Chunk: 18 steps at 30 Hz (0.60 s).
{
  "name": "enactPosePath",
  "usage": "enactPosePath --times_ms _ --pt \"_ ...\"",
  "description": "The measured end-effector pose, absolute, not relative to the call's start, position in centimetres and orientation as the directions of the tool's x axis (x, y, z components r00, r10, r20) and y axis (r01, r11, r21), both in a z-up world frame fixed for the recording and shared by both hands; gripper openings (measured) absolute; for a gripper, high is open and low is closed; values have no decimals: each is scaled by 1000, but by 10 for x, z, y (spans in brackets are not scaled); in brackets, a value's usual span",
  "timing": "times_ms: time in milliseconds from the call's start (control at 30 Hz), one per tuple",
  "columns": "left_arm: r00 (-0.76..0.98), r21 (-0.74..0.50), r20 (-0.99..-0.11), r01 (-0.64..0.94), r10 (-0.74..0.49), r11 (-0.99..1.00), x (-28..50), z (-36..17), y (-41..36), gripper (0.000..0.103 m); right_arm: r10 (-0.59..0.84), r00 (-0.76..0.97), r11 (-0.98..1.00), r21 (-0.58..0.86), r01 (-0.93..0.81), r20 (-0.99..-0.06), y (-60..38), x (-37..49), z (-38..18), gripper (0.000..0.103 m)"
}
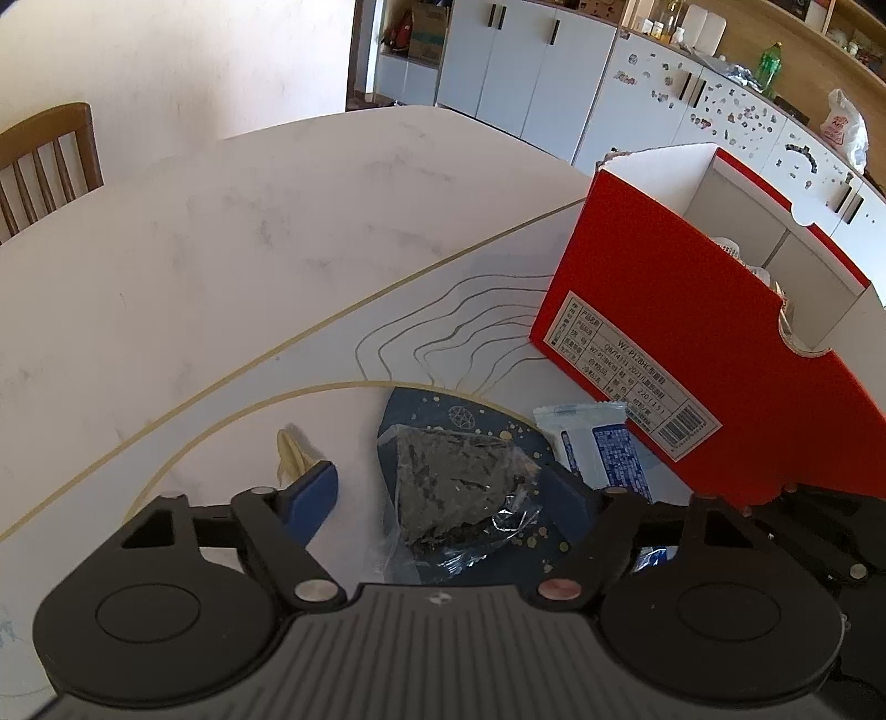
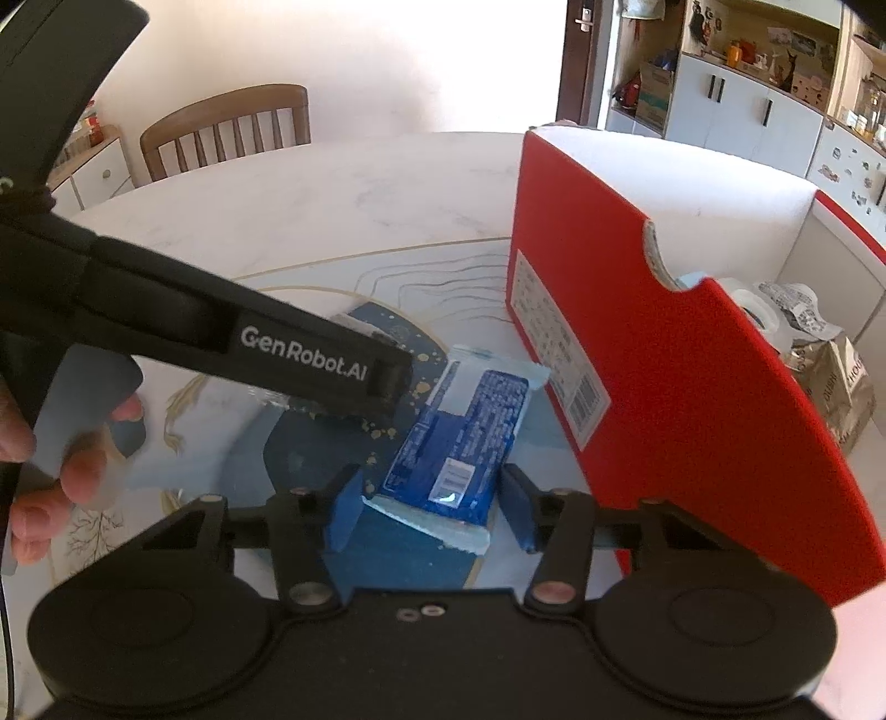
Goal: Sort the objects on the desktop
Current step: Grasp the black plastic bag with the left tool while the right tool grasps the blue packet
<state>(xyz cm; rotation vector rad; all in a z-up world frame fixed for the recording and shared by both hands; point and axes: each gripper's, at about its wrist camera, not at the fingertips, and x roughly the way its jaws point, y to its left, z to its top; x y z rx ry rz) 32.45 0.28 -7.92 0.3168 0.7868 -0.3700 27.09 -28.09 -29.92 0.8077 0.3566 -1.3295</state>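
Left gripper point(image 1: 443, 493) jaws wide, straddling clear-wrapped dark triangular packet point(image 1: 462, 482), nothing gripped. Right gripper point(image 2: 429, 507) jaws wide around blue foil snack pack point(image 2: 459, 443) on table, beside red cardboard box point(image 2: 692, 387), likely destination.

packet point(image 2: 459, 437) left of box point(image 2: 664, 387), apparently touching

pale marble table point(image 1: 232, 232) with thin gold curved lines, wooden slat-back chair point(image 2: 232, 130) at its far edge, plain cream wall point(image 1: 194, 61) behind — brightly lit, white cabinets point(image 1: 515, 61) with dark handles, wooden shelves point(image 2: 775, 50) of clutter, dark door frame point(image 2: 576, 66)
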Motion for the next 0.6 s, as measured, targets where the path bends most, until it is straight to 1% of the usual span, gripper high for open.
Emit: enactPosePath --times_ms 67,100,167,233,333,433,500,567,600 --pt "647 135 -733 444 -212 886 324 -79 2 66 -713 231 13 317 948 -662 -284 272 -298 55" --pt "646 136 -733 446 -213 885 323 -79 1 64 -712 227 5 317 948 -665 -287 271 -298 57" --pt "646 139 -732 451 -215 882 321 -79 0 51 -711 217 -9 317 948 -669 -291 270 -299 61" --pt "645 137 -732 454 -219 881 320 -79 1 48 -712 219 -13 324 946 -667 -294 270 -299 62" --pt "641 127 -734 452 -223 883 321 -78 3 47 -716 213 -16 320 947 -665 -300 273 -299 65" --pt "639 124 -736 453 -224 883 320 -78 3 46 -716 213 -16 321 947 -665 -303 273 -299 62" --pt "638 121 -737 452 -225 884 320 -78 3 45 -718 213 -13 318 948 -663 -301 271 -300 54" --pt "637 119 -737 451 -226 884 320 -78 3 44 -719 213 -10 316 949 -662 -301 270 -299 49" --pt "637 119 -737 450 -225 885 320 -78 3 44 -720 212 -8 314 949 -661 -300 270 -299 41"
